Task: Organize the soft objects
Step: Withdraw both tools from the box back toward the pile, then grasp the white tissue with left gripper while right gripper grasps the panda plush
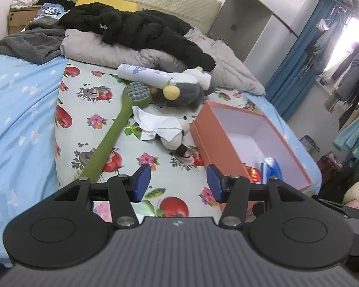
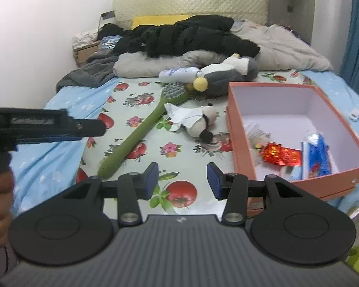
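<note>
A grey and white penguin plush (image 1: 186, 88) (image 2: 225, 76) lies at the far side of the fruit-print sheet. A small white plush (image 1: 172, 134) (image 2: 198, 122) lies nearer, just left of the open orange box (image 1: 210, 143) (image 2: 237, 138). The box holds a fluffy toy (image 2: 257, 135), a red foil packet (image 2: 281, 155) and a blue packet (image 2: 317, 155). My left gripper (image 1: 178, 184) hangs open over the sheet's near part, nothing between its blue pads. My right gripper (image 2: 183, 183) is open too, empty, left of the box's near corner. The left gripper's body (image 2: 45, 124) shows at the left in the right wrist view.
A green long-handled brush (image 1: 112, 131) (image 2: 141, 129) lies diagonally on the sheet. A white spray bottle (image 1: 143, 74) (image 2: 179, 74) rests by the penguin. A black jacket (image 1: 143, 31), grey bedding (image 1: 103, 52) and a yellow pillow (image 1: 103, 0) fill the bed's head. A wardrobe (image 1: 258, 16) and hanging clothes (image 1: 347, 71) stand right.
</note>
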The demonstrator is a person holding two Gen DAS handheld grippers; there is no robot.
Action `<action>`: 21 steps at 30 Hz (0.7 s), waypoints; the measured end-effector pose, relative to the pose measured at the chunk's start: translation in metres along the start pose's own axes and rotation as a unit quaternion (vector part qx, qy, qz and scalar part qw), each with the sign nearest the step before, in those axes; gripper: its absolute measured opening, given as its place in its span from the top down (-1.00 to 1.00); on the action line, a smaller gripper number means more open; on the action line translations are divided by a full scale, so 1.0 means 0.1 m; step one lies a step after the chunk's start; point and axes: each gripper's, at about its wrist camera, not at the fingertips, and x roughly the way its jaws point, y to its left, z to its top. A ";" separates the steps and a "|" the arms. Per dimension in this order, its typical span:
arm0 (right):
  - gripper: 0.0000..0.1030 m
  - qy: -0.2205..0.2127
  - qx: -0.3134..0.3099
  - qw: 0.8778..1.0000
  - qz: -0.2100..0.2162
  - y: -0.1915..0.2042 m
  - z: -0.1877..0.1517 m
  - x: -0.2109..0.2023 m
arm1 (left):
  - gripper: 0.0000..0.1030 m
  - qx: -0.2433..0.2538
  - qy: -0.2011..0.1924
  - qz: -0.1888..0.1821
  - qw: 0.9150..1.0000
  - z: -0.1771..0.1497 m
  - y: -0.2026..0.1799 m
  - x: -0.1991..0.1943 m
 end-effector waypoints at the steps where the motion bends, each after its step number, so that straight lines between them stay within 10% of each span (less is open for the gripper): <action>1: 0.07 0.003 -0.001 1.000 0.004 -0.02 0.01 0.05 | -0.12 -0.003 0.001 0.001 1.000 0.03 0.01 0.07; 17: 0.07 0.087 -0.003 0.996 0.024 -0.31 0.57 1.65 | -0.29 -0.069 0.072 -0.013 0.995 0.81 0.50 2.06; 21: -0.19 0.106 -0.024 0.993 0.038 -0.30 0.66 2.07 | -0.33 -0.075 0.091 -0.010 0.993 0.93 0.64 2.57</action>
